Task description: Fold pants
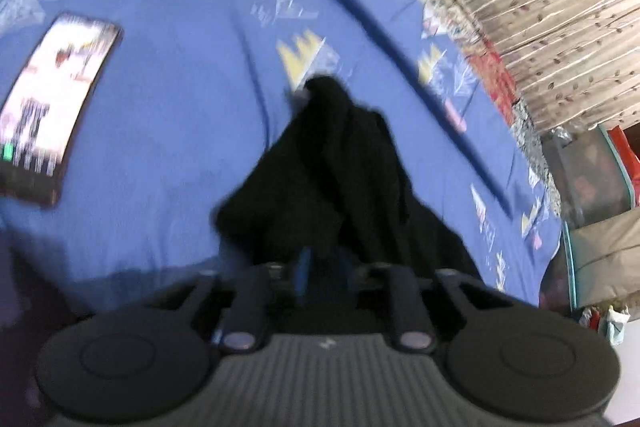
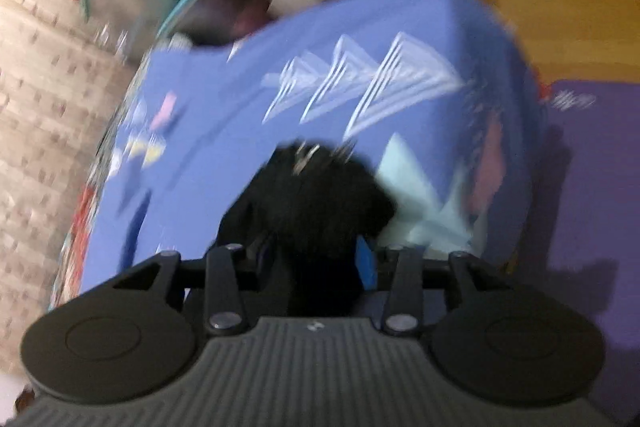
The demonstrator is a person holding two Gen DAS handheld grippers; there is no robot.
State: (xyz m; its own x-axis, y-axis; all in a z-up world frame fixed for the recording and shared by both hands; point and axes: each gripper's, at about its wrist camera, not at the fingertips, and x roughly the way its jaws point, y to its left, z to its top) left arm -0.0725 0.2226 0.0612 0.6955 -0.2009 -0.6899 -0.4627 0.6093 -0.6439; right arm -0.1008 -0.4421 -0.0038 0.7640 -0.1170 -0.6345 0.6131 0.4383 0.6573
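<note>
Both tongs had black pants between their jaws on a blue sheet.
Left gripper (image 1: 320, 267) and right gripper (image 2: 316, 259) stood part-parted; grip unclear through blur. Pants (image 1: 340, 167) lay bunched mid-sheet (image 1: 168, 107); phone (image 1: 52, 107) far left, bare cloth around, sheet edge right.

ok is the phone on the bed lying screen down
No, the phone lies face up on the blue bedsheet with its screen lit, left of the black pants.
</note>
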